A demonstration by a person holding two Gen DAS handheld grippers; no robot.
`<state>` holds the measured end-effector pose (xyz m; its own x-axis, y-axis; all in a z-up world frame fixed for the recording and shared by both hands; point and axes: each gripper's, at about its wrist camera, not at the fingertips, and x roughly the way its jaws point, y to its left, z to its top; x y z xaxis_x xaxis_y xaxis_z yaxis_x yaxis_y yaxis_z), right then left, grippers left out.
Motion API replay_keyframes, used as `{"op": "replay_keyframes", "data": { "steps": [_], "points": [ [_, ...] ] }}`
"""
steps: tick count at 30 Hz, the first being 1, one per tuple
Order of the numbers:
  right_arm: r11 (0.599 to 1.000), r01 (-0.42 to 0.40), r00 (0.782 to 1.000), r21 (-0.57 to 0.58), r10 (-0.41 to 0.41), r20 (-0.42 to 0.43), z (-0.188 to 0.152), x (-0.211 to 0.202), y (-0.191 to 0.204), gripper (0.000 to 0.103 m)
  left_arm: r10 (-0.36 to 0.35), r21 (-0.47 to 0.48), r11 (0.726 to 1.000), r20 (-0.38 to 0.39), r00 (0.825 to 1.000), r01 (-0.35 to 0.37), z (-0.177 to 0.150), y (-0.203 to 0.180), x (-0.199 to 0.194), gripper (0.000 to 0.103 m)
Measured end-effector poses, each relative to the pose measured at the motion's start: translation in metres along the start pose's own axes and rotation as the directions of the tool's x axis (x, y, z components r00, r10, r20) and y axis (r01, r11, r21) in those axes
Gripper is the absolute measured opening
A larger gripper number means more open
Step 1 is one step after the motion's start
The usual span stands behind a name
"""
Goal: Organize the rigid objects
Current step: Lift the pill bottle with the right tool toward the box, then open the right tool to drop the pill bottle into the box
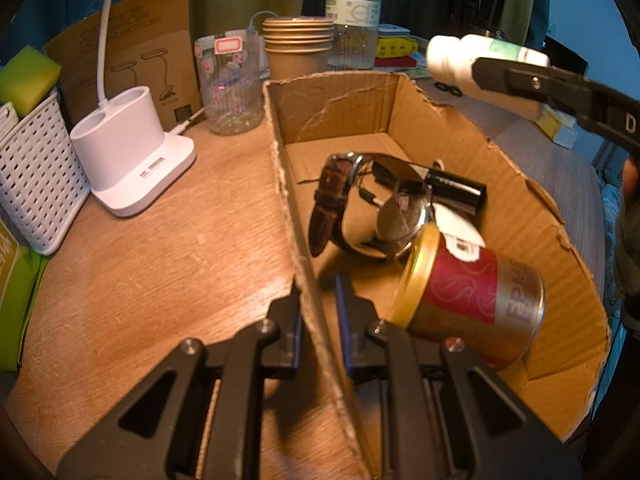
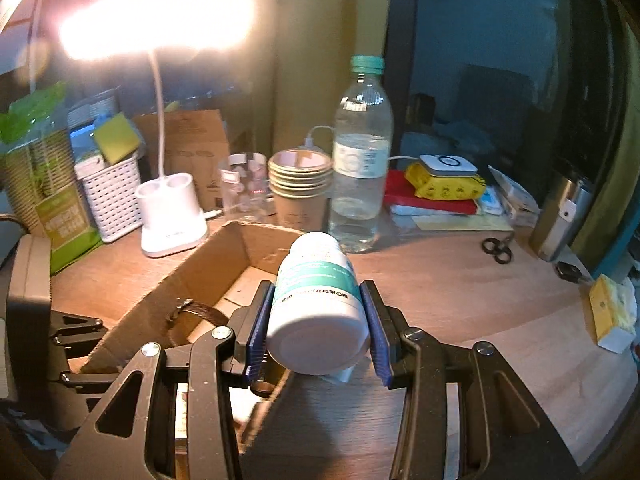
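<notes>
An open cardboard box (image 1: 520, 216) sits on the wooden desk. In it lie a brown-strapped watch (image 1: 332, 196), a black cylinder (image 1: 456, 192) and a red and gold tin (image 1: 472, 300) on its side. My left gripper (image 1: 320, 320) is shut on the box's left wall. My right gripper (image 2: 316, 320) is shut on a white pill bottle (image 2: 316, 300) with a teal label. It holds the bottle in the air over the box's right rim (image 2: 224, 248). The left wrist view shows that bottle (image 1: 452, 64) at the upper right.
Behind the box stand a white lamp base (image 1: 132, 152), a clear jar (image 1: 230, 84), stacked paper cups (image 1: 298, 48) and a water bottle (image 1: 352, 16). A white basket (image 1: 36, 184) is at the left. Scissors (image 2: 498, 250) and a yellow box (image 2: 612, 312) lie at the right.
</notes>
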<state>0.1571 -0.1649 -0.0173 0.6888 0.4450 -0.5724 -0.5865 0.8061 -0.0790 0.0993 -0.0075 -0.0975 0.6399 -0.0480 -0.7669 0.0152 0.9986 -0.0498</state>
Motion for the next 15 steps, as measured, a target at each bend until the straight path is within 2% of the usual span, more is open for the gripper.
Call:
{"op": "replay_keyframes", "data": {
  "steps": [10, 15],
  "points": [
    [0.999, -0.026, 0.999, -0.026, 0.025, -0.041, -0.003, 0.020, 0.017, 0.045, 0.000, 0.000, 1.000, 0.000, 1.000, 0.000, 0.000, 0.000, 0.000, 0.015],
    [0.999, -0.009, 0.998, -0.035, 0.007, -0.068, -0.007, 0.034, 0.021, 0.045, 0.000, 0.000, 1.000, 0.000, 1.000, 0.000, 0.000, 0.000, 0.000, 0.015]
  ]
}}
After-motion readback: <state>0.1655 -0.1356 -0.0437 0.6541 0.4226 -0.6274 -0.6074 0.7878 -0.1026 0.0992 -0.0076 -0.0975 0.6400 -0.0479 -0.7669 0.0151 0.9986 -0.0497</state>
